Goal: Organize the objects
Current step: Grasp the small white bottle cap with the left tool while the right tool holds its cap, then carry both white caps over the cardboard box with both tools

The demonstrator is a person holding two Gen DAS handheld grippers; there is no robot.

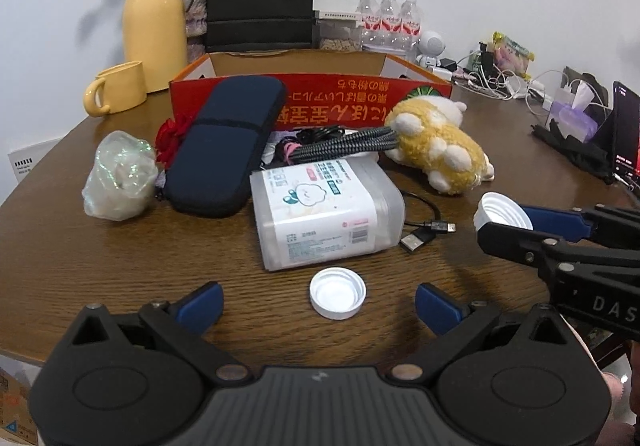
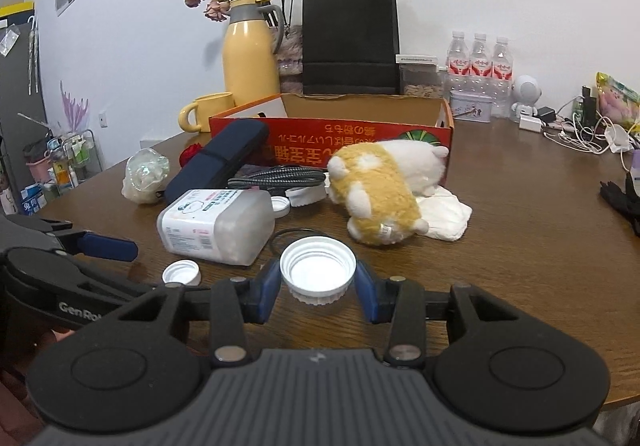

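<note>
My right gripper (image 2: 316,288) is shut on a large white screw cap (image 2: 318,266), held above the table; the right gripper also shows in the left wrist view (image 1: 505,224) with that cap (image 1: 502,211). My left gripper (image 1: 319,304) is open, its blue fingertips either side of a small white cap (image 1: 338,293) lying open side up on the wooden table (image 1: 120,266). That cap shows in the right wrist view (image 2: 182,272) too. A red cardboard box (image 2: 360,138) stands open behind the clutter.
A clear plastic swab box (image 1: 328,212), navy zip case (image 1: 224,148), braided cable (image 1: 344,146), USB cable (image 1: 420,236), plush toy (image 1: 438,144), wrapped ball (image 1: 118,176). Two more white caps (image 2: 296,200) and a white cloth (image 2: 444,216). Yellow jug, mug, black bag, bottles at back.
</note>
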